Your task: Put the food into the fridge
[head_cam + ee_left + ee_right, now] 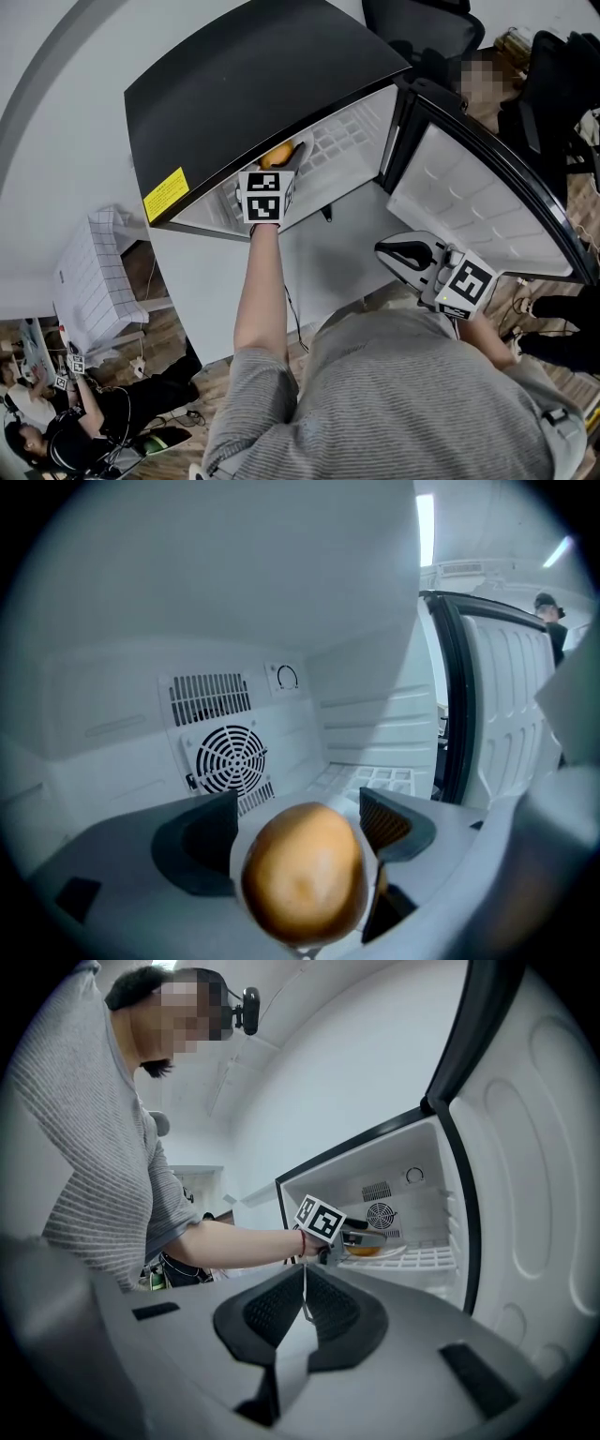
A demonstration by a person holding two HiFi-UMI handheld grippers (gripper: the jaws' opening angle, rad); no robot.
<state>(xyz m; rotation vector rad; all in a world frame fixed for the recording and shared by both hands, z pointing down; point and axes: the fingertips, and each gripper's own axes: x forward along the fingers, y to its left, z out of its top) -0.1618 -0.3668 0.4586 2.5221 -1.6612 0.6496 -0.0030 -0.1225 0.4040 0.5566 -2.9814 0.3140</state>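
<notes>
Pinching smooth, rounded golden-brown food (302, 869) mid-body between left fingers (197, 841), probably light, soft, slippery; right fingers (272, 1312) closed on nothing.

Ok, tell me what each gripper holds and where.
Left gripper: a round orange-brown food, jaws on its two sides. Right gripper: nothing, jaws shut.

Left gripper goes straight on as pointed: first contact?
The left gripper, shut on round brown food, would likely meet the fridge's back wall near the round fan grille; nothing shows between. Depth unclear.
</notes>
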